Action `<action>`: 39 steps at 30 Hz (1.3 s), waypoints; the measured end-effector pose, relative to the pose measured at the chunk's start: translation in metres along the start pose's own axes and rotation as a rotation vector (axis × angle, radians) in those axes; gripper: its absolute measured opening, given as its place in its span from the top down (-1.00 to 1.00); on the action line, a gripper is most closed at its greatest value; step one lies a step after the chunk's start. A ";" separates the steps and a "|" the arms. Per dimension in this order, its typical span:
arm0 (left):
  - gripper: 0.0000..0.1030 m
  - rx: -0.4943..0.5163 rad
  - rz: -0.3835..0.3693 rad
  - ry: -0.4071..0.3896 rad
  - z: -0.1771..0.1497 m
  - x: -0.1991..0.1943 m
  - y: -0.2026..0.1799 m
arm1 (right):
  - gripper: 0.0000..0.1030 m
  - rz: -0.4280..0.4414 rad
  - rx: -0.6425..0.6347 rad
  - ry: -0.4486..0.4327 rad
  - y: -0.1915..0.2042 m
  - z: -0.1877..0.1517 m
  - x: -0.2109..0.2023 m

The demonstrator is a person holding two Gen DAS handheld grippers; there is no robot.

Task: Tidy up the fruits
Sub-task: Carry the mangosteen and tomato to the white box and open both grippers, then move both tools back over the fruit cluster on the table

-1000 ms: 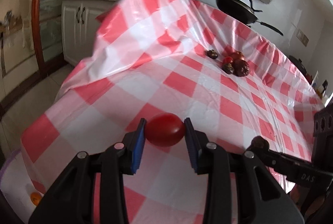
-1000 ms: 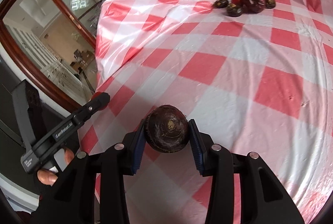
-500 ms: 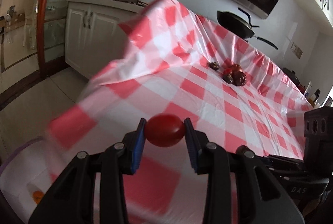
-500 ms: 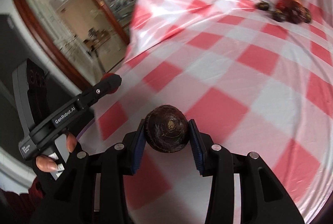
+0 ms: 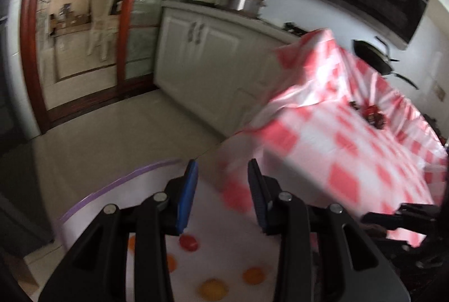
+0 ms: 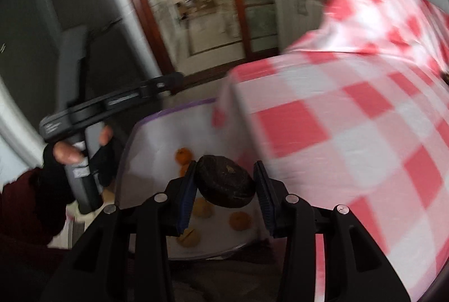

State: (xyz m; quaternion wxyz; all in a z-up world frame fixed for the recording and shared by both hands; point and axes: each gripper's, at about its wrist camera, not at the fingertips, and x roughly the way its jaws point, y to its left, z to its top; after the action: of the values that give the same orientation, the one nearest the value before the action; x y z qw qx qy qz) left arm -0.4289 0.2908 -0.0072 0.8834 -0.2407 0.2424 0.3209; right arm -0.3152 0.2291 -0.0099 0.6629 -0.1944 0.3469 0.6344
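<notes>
Red tomato [image 5: 188,242] lies among oranges [image 5: 254,275] in a white, purple-rimmed bin [image 5: 118,182], under my left gripper [image 5: 221,165], its fingers apart and empty. My right gripper [image 6: 226,166] has its fingers clamped on a dark round fruit [image 6: 224,182] above that bin, beside the checked table [image 6: 336,133].

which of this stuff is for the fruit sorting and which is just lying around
Job: dark fruit in right gripper, left gripper, tomato, oranges, bin, fruit pile.
Lying about: pan, pots, cabinet.
</notes>
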 end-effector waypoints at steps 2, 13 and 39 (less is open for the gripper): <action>0.28 -0.022 0.021 0.024 -0.009 0.003 0.014 | 0.22 0.016 -0.087 0.011 0.024 -0.001 0.008; 0.28 -0.117 0.169 0.259 -0.062 0.061 0.062 | 0.29 -0.011 -0.260 0.333 0.063 -0.038 0.113; -0.78 -0.133 0.422 0.146 -0.022 0.046 0.065 | -0.61 0.011 -0.340 0.040 0.077 0.015 0.029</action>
State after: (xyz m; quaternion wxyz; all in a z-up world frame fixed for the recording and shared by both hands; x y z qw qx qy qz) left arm -0.4483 0.3427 -0.0680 0.7589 -0.2650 0.3289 0.4957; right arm -0.3888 0.2697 -0.0058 0.6101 -0.3144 0.2486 0.6834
